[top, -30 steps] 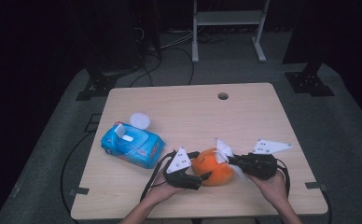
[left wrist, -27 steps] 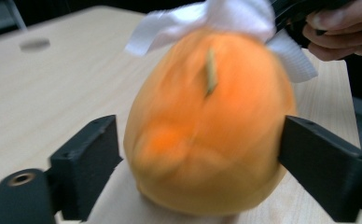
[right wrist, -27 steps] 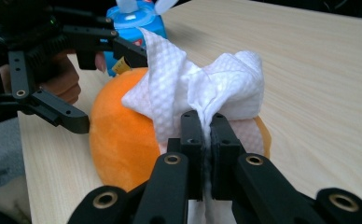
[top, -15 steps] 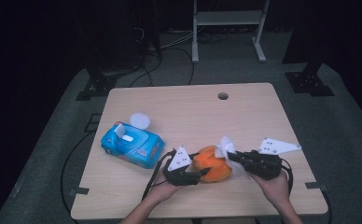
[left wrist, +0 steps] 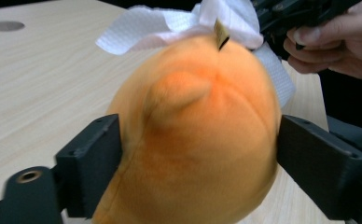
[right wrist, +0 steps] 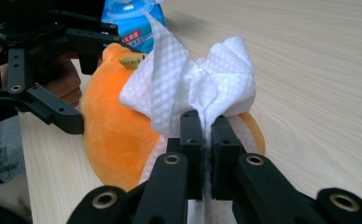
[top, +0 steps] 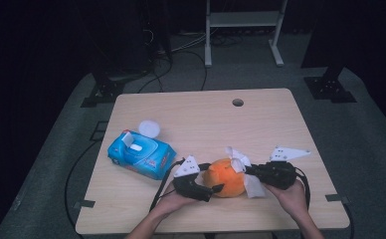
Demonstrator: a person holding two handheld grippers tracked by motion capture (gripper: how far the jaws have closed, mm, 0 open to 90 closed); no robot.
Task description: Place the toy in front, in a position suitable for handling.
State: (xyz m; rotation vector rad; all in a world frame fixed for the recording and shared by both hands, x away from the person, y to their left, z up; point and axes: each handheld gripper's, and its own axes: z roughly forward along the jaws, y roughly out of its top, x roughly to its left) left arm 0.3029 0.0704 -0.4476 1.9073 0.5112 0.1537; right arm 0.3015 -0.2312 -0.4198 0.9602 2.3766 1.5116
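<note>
Wipe on plush, near table edge.
Left gripper (left wrist: 198, 154) clamps the orange plush (top: 226, 178); right gripper (right wrist: 206, 140), at its 3 o'clock, pinches a white wipe (right wrist: 202, 88) against it.

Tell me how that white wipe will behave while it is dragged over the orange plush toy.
The white wipe looks floppy: it bunches and folds above the right gripper that pinches it. Probably very light, since loose corners stand up unsupported. It likely drapes rather than slides stiffly, as it lies over the curve of the orange plush toy.

Blue wet-wipe pack (top: 141, 154) on wooden table (top: 196, 124), white round lid (top: 149, 128) just beside it, table's cable hole (top: 238, 102).
</note>
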